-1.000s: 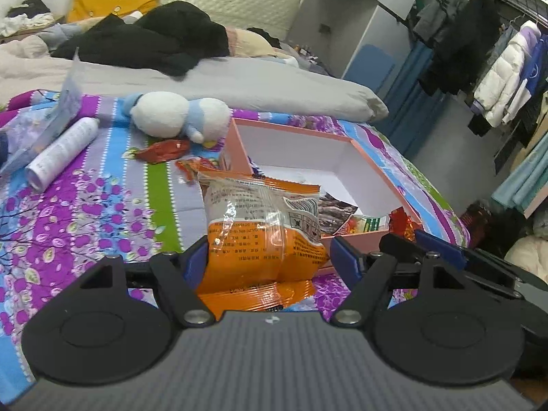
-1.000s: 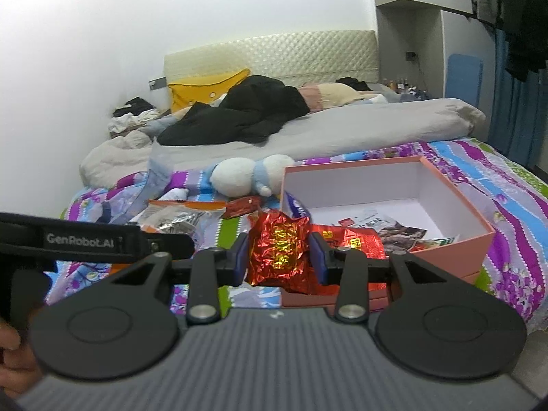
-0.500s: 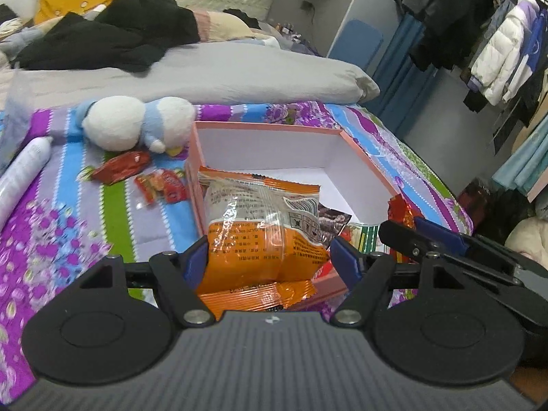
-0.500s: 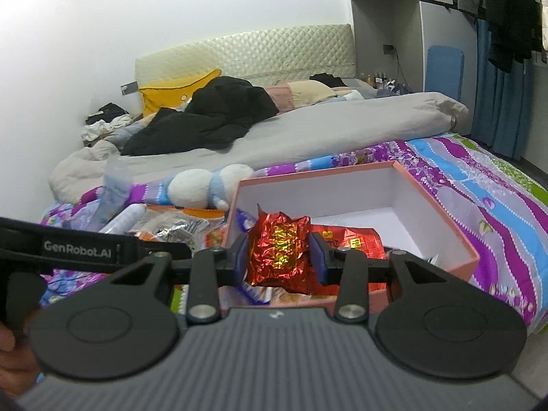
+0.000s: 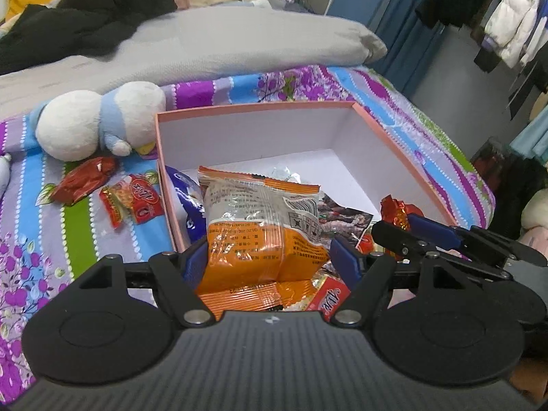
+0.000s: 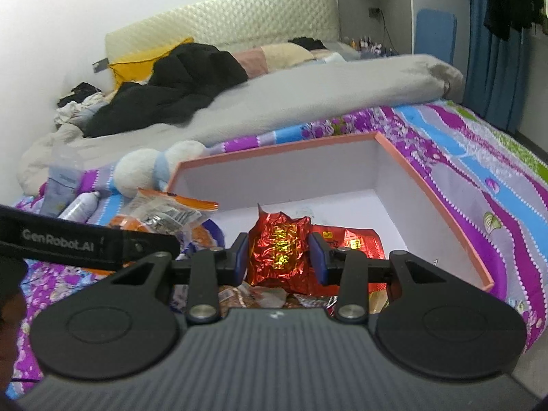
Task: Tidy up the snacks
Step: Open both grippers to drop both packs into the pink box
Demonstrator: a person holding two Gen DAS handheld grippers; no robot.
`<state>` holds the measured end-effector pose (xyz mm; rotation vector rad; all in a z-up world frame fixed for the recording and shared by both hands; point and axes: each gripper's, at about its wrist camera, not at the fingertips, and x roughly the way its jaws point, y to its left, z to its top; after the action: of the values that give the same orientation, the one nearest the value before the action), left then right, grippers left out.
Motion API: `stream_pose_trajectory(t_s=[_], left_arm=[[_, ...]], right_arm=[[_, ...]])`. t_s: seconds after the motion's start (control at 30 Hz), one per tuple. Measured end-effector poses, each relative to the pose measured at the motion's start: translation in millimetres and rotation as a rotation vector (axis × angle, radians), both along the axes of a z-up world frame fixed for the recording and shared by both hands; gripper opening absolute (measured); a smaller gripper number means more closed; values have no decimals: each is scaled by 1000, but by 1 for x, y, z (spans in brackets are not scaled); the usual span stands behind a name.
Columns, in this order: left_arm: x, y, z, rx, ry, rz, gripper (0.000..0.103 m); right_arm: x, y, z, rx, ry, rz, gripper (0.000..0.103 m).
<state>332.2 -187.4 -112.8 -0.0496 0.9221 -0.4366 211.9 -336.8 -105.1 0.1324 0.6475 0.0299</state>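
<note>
My left gripper (image 5: 269,260) is shut on an orange and clear snack bag (image 5: 260,226) and holds it over the near edge of the pink box (image 5: 404,150). My right gripper (image 6: 280,260) is shut on a crinkled red foil snack (image 6: 279,246) and holds it above the box (image 6: 441,202). Several snack packets lie on the box floor under both grippers. In the left wrist view the right gripper (image 5: 411,226) shows at the right with its red foil snack (image 5: 394,209). In the right wrist view the left gripper's orange bag (image 6: 164,212) shows at the left.
A white and blue plush toy (image 5: 99,120) lies left of the box. Two red snack packets (image 5: 133,198) lie on the striped floral bedspread (image 5: 68,239) beside it. A grey duvet (image 5: 205,48) and black clothes (image 5: 85,17) lie behind. A white bottle (image 6: 80,205) lies at far left.
Both grippers have moved forward and over the pink box with their snacks still held. The box now fills the middle of both views.
</note>
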Motion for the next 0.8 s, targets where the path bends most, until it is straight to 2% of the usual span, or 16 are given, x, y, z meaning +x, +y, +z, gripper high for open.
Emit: stream_pose_trajectory(t_s=[0.13, 0.4, 0.47, 0.5, 0.53, 0.8], left_arm=[[17, -8, -10, 5, 28, -3, 78], [29, -19, -17, 35, 27, -18, 81], [29, -19, -17, 40, 30, -7, 89], [29, -18, -16, 34, 30, -5, 90], [27, -16, -14, 29, 28, -6, 90], [0, -3, 14, 16, -32, 3, 90]], right_arm=[[17, -7, -13, 6, 34, 4, 41], [32, -15, -28, 47, 72, 4, 45], [33, -16, -29, 51, 80, -2, 55], [32, -15, -29, 50, 79, -7, 63], [31, -15, -28, 50, 75, -8, 64], [6, -7, -8, 51, 36, -11, 64]])
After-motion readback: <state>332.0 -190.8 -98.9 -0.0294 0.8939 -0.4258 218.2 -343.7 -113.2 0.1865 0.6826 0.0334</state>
